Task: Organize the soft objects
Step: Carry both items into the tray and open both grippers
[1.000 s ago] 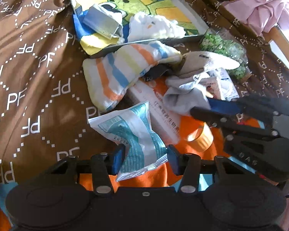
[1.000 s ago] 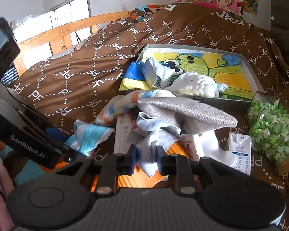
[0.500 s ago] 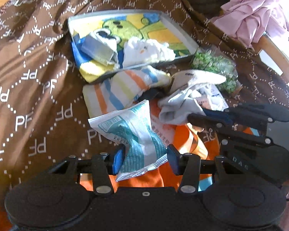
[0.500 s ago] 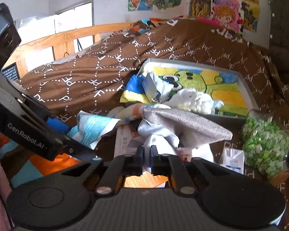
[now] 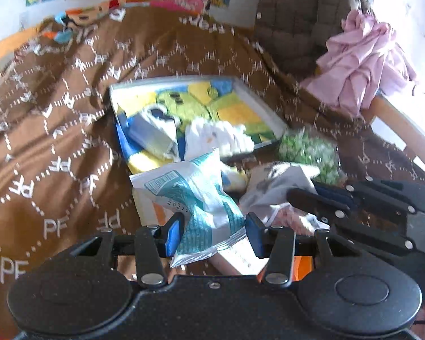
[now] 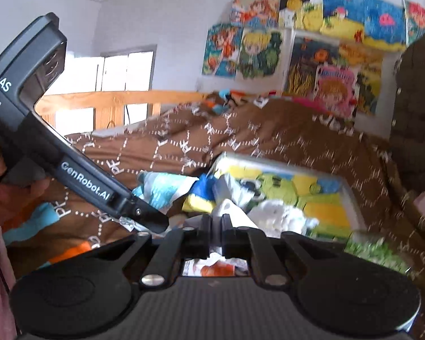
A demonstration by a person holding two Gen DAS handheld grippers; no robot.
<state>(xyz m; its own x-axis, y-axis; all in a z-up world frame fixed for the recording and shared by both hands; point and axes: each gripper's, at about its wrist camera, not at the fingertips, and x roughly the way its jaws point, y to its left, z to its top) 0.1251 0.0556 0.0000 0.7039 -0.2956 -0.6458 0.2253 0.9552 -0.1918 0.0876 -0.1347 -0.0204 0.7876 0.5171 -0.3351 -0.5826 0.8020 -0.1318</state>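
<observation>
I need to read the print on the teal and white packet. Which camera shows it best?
The left wrist view: the packet fills the centre, held between the left gripper fingers, barcode and date digits facing the camera. In the right wrist view only a blurred teal and white corner shows behind the left gripper's body, no print readable.

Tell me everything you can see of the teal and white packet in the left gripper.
The packet is a crinkled, shiny plastic pouch, white with teal print, a barcode near its top left corner and printed digits lower down. It looks soft and puffy, pinched in at the waist. It stands tilted between the left gripper, whose blue pads press its lower part, with the sealed bottom edge sticking out below. Behind it lies the picture tray on the brown bedspread.
</observation>
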